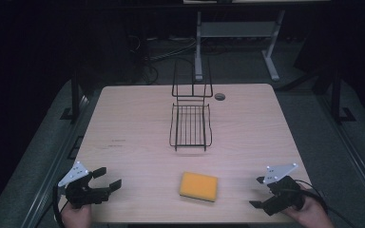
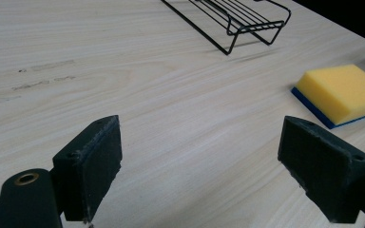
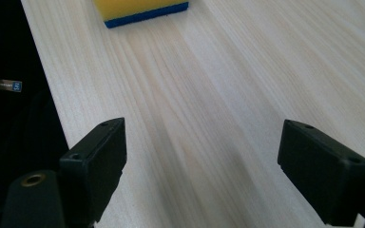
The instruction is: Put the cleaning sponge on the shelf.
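The yellow sponge with a blue underside [image 1: 198,186] lies flat on the counter [image 1: 133,123] near its front edge, between the two hands and touching neither; its long axis runs roughly side to side; the left hand-held gripper [image 1: 108,180] sits at the front left corner, jaws spread and empty; the right hand-held gripper [image 1: 257,192] at the front right, jaws likewise spread and empty, looks slightly the nearer, so it is probably better placed to reach; the black wire rack [image 1: 190,124] stands well apart behind the sponge
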Available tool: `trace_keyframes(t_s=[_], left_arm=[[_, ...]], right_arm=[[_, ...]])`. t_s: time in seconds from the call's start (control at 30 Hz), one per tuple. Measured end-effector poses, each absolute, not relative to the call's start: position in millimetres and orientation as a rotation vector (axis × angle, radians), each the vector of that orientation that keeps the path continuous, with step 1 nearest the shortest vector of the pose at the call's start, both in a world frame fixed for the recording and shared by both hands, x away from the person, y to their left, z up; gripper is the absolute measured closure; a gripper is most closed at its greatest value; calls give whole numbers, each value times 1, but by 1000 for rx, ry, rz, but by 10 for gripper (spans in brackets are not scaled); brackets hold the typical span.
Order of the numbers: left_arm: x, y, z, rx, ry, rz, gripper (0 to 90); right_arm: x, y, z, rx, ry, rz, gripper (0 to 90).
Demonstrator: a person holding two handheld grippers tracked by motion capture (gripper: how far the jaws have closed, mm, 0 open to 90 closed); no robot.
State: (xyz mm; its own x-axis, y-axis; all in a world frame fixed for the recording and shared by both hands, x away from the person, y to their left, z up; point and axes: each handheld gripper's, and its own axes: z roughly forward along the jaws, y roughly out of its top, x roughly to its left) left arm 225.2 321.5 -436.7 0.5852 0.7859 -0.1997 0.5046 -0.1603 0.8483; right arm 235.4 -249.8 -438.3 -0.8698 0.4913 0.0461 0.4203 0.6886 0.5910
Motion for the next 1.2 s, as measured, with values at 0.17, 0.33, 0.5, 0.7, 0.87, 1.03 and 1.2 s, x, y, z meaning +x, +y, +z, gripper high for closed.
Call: trace_keyframes(t_s=[0.17,0.33,0.5,0.7,0.87,1.03,1.2], left_arm=[[225,322,-437,1817,1058,352,140],[226,321,-437,1828,1052,351,140],[225,321,-437,1823,1050,351,141],[225,322,-437,1817,1054,349,140],[225,321,-437,1819,1049,350,140],[224,322,-437,1818,1049,353,140],[224,322,-437,1817,1054,350,141]], right_arm=[[239,-243,-436,738,2797,915,158],[241,-236,-436,714,2812,897,158],[242,-230,-435,688,2826,887,158],[241,-226,-432,673,2825,903,158],[243,-221,-429,644,2830,900,158],[246,-214,-428,619,2849,884,158],[249,-208,-427,601,2858,876,158]])
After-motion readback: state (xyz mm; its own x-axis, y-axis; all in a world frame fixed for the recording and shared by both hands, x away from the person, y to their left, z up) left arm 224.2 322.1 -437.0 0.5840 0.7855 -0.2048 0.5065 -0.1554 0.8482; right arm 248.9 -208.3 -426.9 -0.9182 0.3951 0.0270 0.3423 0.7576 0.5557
